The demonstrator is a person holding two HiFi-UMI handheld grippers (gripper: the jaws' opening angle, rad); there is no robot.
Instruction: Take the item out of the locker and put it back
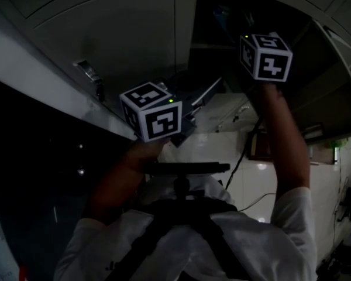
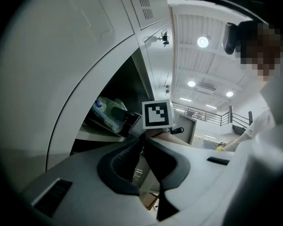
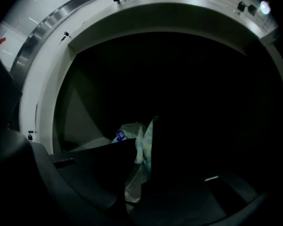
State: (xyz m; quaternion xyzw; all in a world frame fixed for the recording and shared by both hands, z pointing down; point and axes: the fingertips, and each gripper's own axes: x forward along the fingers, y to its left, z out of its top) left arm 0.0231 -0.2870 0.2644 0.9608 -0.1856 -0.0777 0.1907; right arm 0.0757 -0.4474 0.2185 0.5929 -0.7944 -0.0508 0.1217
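Observation:
A crinkled pale plastic pack [image 3: 130, 129] with a blue mark lies at the front of the open locker [image 3: 155, 13]. My right gripper [image 3: 140, 144] reaches into that dark compartment and is shut on the pack's plastic, which shows between its dark jaws. In the left gripper view the same pack [image 2: 106, 114] lies on the locker shelf, right behind the right gripper's marker cube [image 2: 156, 113]. My left gripper [image 2: 143, 139] hangs below and outside the locker, its pads [image 2: 125, 161] meeting at the tips with nothing held. In the head view both marker cubes, left [image 1: 152, 113] and right [image 1: 266, 56], are raised overhead.
Closed grey locker doors [image 2: 61, 55] flank the open compartment, one with a small latch [image 1: 88, 70]. Ceiling lights [image 2: 203, 42] and a railing [image 2: 226, 119] show beyond. The person's sleeve [image 2: 273, 140] fills the right side.

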